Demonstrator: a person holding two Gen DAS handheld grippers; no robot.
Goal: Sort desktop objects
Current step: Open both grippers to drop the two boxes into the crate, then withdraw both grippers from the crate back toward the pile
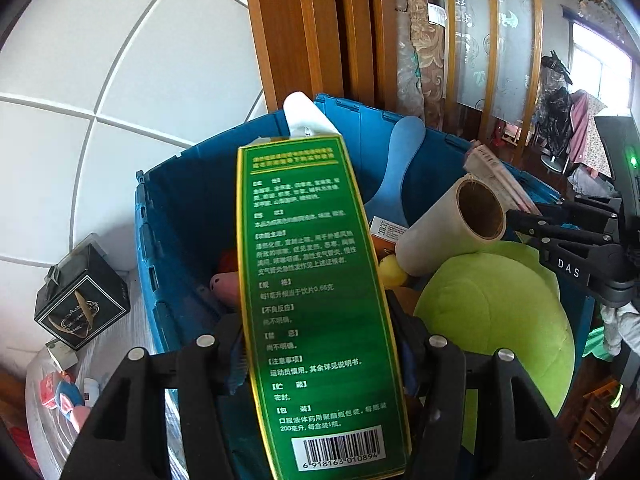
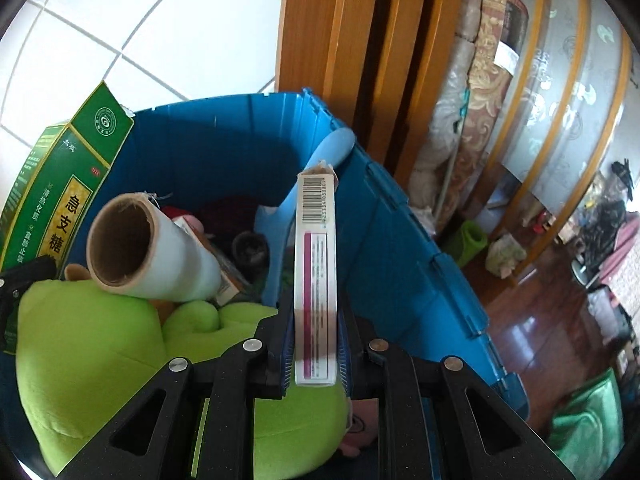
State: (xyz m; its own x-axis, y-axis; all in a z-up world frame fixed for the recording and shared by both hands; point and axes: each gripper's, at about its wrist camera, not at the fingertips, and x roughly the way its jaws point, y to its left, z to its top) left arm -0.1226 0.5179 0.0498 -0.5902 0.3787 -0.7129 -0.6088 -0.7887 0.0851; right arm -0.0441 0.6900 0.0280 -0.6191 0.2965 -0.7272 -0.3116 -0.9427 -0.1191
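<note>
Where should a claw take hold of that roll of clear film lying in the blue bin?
Grip the film roll across its middle from above. It lies tilted on the green plush, its open cardboard end facing up, and its round sides are exposed.

The right gripper [image 2: 314, 354] jaws clamp a slim white box [image 2: 315, 280] over the blue bin [image 2: 400, 248]; film roll [image 2: 152, 252] at nine o'clock, atop green plush [image 2: 100, 344].

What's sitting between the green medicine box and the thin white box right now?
The roll of clear film, lying on the green plush toy inside the blue bin, sits between the green medicine box and thin white box; clearest in right wrist view.
</note>
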